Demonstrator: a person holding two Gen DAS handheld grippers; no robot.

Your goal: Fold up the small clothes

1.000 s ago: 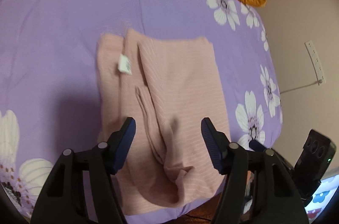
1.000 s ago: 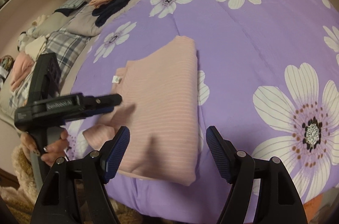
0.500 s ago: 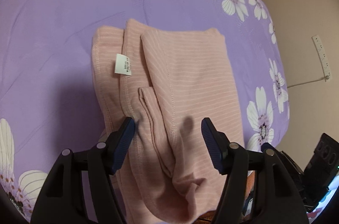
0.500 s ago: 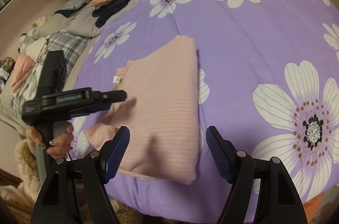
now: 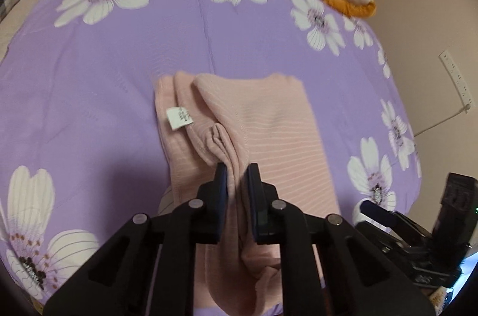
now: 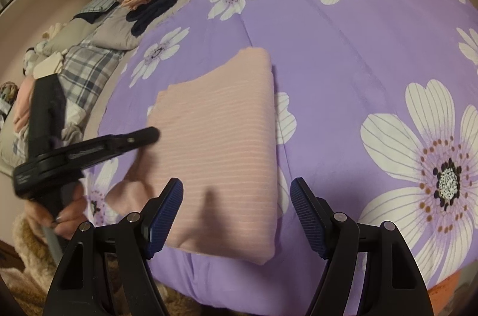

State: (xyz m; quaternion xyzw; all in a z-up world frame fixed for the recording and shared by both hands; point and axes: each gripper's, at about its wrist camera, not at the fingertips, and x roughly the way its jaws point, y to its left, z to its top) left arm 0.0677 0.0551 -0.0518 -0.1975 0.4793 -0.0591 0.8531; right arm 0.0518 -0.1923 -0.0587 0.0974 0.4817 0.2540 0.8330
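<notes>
We've got the pink garment [image 5: 269,130] lying half-folded near the edge of the bed [image 5: 119,76], and the left tongs [image 5: 237,175] are pinched narrow on a bunched ridge of its sleeve. To do this well, we should lift that ridge cleanly and lay it flat across the folded body. Our right tongs [image 6: 236,193] hover wide apart over the near hem, holding nothing.

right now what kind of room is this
Most likely a bedroom: a purple flowered bedspread covers a bed, more bedding and clothes are heaped alongside, and a wall socket shows beside it.
</notes>
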